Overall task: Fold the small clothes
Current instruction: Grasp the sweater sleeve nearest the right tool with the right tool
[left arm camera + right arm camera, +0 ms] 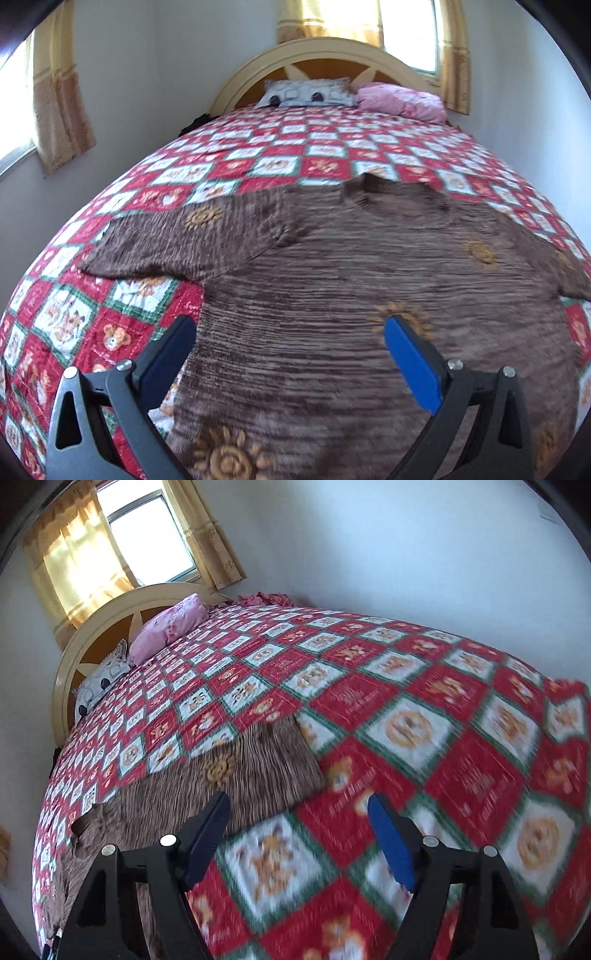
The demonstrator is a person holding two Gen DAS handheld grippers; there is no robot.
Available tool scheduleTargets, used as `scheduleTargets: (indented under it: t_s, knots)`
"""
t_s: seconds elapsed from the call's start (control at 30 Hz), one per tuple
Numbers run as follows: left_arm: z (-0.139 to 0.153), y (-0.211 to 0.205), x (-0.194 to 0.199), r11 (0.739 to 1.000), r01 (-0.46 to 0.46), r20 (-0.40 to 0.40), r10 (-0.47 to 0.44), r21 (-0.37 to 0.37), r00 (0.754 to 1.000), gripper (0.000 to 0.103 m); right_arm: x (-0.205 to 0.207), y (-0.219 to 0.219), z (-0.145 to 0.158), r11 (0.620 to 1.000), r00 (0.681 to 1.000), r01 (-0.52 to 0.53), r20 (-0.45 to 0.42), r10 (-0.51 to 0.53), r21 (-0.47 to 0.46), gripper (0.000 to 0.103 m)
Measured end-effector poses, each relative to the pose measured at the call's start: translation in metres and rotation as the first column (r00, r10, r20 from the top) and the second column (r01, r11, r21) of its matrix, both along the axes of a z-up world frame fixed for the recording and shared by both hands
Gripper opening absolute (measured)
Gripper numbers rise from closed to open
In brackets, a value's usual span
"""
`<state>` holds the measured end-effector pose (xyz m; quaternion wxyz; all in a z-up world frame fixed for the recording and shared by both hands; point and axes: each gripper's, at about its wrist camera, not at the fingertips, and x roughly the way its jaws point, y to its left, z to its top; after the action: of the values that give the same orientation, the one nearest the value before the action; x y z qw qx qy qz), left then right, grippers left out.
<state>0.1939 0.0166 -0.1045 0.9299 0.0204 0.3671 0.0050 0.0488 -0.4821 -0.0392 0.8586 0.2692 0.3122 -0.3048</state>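
Observation:
A brown ribbed top (351, 266) with orange sun motifs lies spread flat on the bed, its left sleeve (166, 240) stretched out. My left gripper (290, 326) is open and empty, just above the top's lower left part. In the right wrist view the top's right sleeve (251, 771) lies flat on the quilt. My right gripper (299, 805) is open and empty, hovering beside that sleeve's end, over the quilt.
The bed is covered by a red, white and green checked quilt (266, 155) (424, 720). A grey patterned pillow (306, 94) and a pink pillow (402, 99) lie at the cream headboard (325, 48). Walls and curtained windows surround the bed.

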Motion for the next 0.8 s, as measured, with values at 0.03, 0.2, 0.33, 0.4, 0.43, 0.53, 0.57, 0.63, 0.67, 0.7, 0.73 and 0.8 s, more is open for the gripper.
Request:
scheduleTargets:
  t_s: [0.03,0.2,0.33,0.4,0.43,0.53,0.57,0.63,0.67,0.7,0.73,0.8]
  knots:
    - [-0.005,0.003,0.004,1.000,-0.013,-0.012,0.013,-0.003,1.000,0.103,0.010,-0.007,-0.002,1.000,1.000,-0.003,-0.005,0.003,-0.002,0.078]
    - [-0.026,0.015,0.016,0.997,-0.062,-0.078,0.058,-0.044,0.995,0.103,0.075,-0.056,-0.038,0.999,0.993,0.001,-0.120,0.004,0.040,0.068]
    - [-0.032,0.021,0.020,0.993,-0.087,-0.121,0.076,-0.081,0.990,0.103,0.090,-0.064,-0.059,0.997,0.984,0.003,-0.179,0.012,0.081,0.062]
    - [-0.036,0.020,0.022,0.993,-0.088,-0.140,0.076,-0.079,0.987,0.103,0.103,-0.052,-0.062,0.999,0.969,-0.029,-0.246,0.020,-0.034,0.062]
    - [-0.036,0.018,0.022,0.994,-0.085,-0.141,0.075,-0.070,0.987,0.103,0.103,-0.052,-0.062,0.999,0.969,-0.029,-0.246,0.020,-0.034,0.062]
    - [-0.038,0.012,0.021,0.997,-0.070,-0.145,0.064,-0.037,0.987,0.103,0.115,-0.037,-0.069,0.985,0.941,-0.117,-0.331,0.070,-0.125,0.046]
    - [-0.038,0.011,0.021,0.997,-0.064,-0.144,0.058,-0.035,0.988,0.103,0.116,-0.035,-0.068,0.983,0.939,-0.136,-0.332,0.089,-0.121,0.036]
    - [-0.038,0.014,0.021,0.997,-0.061,-0.145,0.053,-0.048,0.988,0.103,0.119,-0.036,-0.064,0.984,0.938,-0.147,-0.328,0.108,-0.096,0.023]
    - [-0.038,0.015,0.021,0.996,-0.060,-0.146,0.051,-0.060,0.988,0.103,0.118,-0.037,-0.062,0.986,0.941,-0.145,-0.319,0.113,-0.080,0.017]
    - [-0.038,0.017,0.022,0.996,-0.059,-0.145,0.048,-0.070,0.988,0.103,0.114,-0.042,-0.054,0.993,0.956,-0.118,-0.275,0.105,-0.031,0.012]
    - [-0.038,0.018,0.021,0.995,-0.058,-0.144,0.047,-0.078,0.989,0.103,0.114,-0.042,-0.054,0.993,0.956,-0.118,-0.275,0.105,-0.031,0.010]
    - [-0.038,0.019,0.021,0.995,-0.056,-0.141,0.044,-0.088,0.989,0.103,0.109,-0.042,-0.047,0.995,0.970,-0.099,-0.221,0.098,0.004,0.009]
